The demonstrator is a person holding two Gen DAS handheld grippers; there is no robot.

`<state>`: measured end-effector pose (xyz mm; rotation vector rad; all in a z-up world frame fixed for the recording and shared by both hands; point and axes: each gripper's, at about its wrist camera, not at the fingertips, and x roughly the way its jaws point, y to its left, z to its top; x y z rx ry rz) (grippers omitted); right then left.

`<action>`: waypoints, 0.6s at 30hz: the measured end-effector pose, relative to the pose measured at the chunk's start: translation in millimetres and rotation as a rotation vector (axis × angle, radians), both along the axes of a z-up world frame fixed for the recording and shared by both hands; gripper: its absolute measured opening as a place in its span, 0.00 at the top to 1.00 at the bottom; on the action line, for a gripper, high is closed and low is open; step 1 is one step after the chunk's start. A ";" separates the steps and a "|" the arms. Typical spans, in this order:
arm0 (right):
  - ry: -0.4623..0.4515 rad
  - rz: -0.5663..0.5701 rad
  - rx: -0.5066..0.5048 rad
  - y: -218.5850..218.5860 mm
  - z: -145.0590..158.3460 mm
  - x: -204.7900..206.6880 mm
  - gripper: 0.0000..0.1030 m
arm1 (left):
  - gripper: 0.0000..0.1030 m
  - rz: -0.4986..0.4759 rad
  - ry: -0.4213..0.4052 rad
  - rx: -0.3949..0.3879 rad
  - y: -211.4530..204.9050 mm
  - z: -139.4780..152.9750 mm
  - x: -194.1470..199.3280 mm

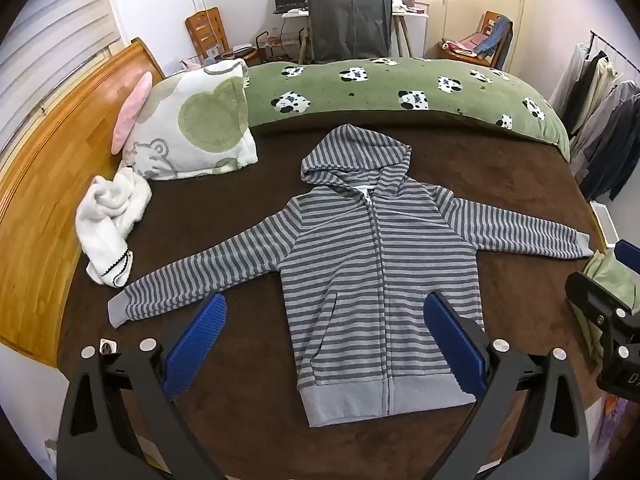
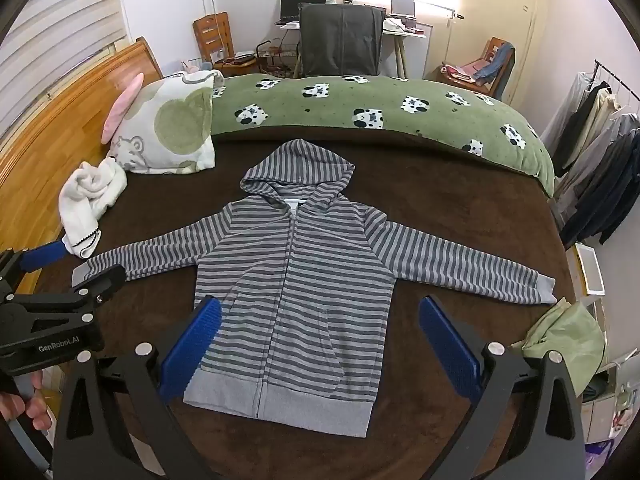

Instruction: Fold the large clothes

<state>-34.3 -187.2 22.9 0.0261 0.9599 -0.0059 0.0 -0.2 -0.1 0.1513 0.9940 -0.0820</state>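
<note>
A grey striped zip hoodie (image 1: 372, 264) lies flat, front up, on the dark brown bed cover (image 1: 500, 184), sleeves spread to both sides, hood pointing away. It also shows in the right wrist view (image 2: 296, 280). My left gripper (image 1: 324, 320) is open and empty, held above the hoodie's lower left part. My right gripper (image 2: 320, 320) is open and empty, above the hoodie's lower right part. The left gripper's body (image 2: 52, 312) shows at the left edge of the right wrist view, and the right gripper's body (image 1: 608, 320) shows at the right edge of the left wrist view.
A white towel (image 1: 110, 220) and a patterned pillow (image 1: 192, 124) lie at the left by the wooden headboard (image 1: 52, 184). A rolled green blanket (image 1: 400, 88) runs along the far side. A green cloth (image 2: 568, 336) lies at the right edge. Clothes hang on a rack (image 1: 600, 120).
</note>
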 end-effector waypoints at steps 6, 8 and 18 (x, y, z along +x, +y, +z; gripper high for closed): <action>0.001 -0.003 0.003 -0.7 0.6 0.2 0.05 | 0.06 -0.009 0.005 -0.007 -4.1 -0.5 -1.5; 0.003 0.000 -0.002 -0.5 1.1 0.7 0.05 | 0.06 -0.014 0.007 -0.009 -7.1 -0.9 -2.0; -0.004 0.000 -0.016 -3.1 3.5 1.1 0.05 | 0.06 0.000 0.008 -0.019 -2.8 2.2 1.7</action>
